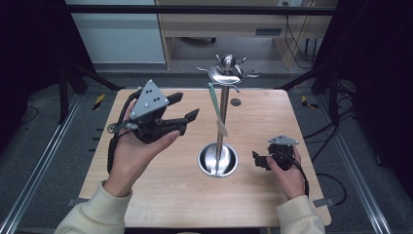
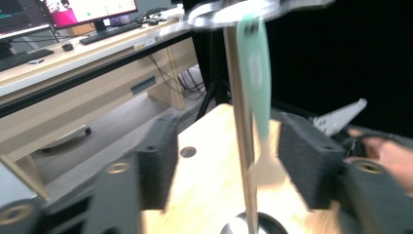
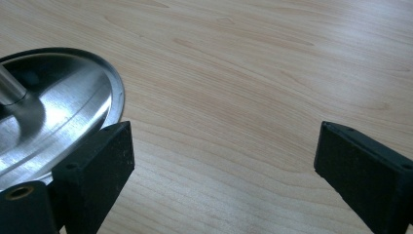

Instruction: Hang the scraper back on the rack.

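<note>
Steel makes up the utensil stand (image 1: pixel 223 105), whose round base (image 1: pixel 217 160) sits near the table's (image 1: pixel 160 195) middle. From a hook on its top ring hangs a mint-handled spatula (image 1: pixel 215 108), long axis close to vertical, pale blade lowest, just beside the pole. The left gripper (image 1: pixel 187 108), raised off the table, has the spatula at about three o'clock from its tips in the high view; its jaws stand apart and hold nothing (its own view frames the spatula (image 2: pixel 256 78) between the pads, farther off, not touching). The right gripper (image 1: pixel 256 161) rests low at three o'clock from the base, jaws apart over bare wood, well below the spatula. The left looks better placed to reach it.
</note>
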